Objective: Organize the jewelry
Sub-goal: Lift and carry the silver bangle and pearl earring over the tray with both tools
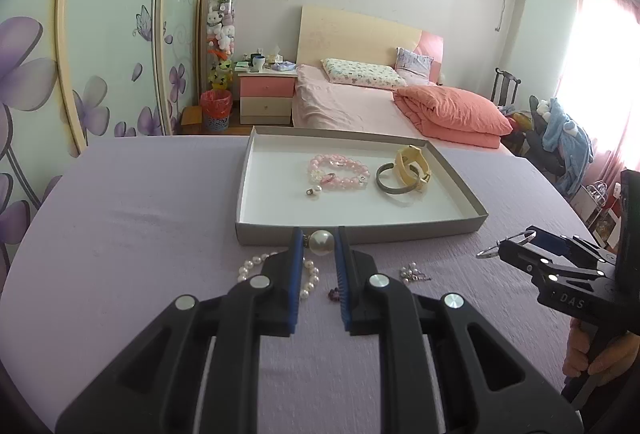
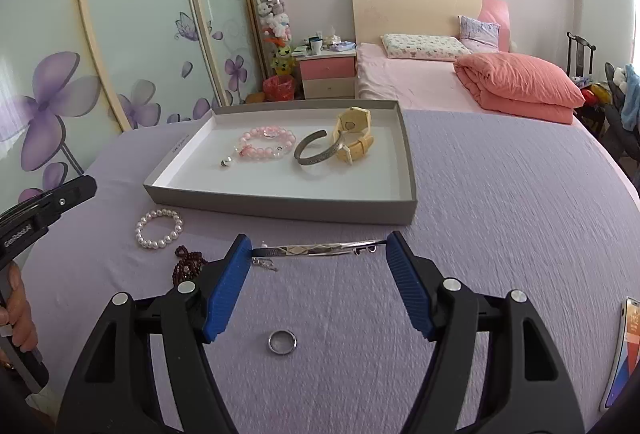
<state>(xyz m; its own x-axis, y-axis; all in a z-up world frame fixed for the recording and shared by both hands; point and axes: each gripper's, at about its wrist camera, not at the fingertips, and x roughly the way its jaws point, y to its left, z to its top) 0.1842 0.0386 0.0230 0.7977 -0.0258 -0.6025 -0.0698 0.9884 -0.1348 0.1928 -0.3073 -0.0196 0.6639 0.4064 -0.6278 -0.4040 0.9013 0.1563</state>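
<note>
My left gripper (image 1: 319,244) is shut on a large pearl earring (image 1: 321,242), held above the purple cloth in front of the grey tray (image 1: 360,230). My right gripper (image 2: 319,248) is shut on a silver bangle (image 2: 320,249), held by its two ends above the cloth; it also shows in the left wrist view (image 1: 506,248). The tray (image 2: 280,207) holds a pink bead bracelet (image 2: 267,142), a small pearl earring (image 2: 227,161), a grey cuff (image 2: 318,151) and a yellow watch (image 2: 356,137). A white pearl bracelet (image 2: 159,228), dark red beads (image 2: 188,266) and a silver ring (image 2: 282,341) lie on the cloth.
A small silver trinket (image 1: 414,271) lies on the cloth to the right of my left gripper. A phone (image 2: 624,350) lies at the table's right edge. A bed (image 2: 440,81) and a wardrobe (image 2: 120,33) stand beyond the table.
</note>
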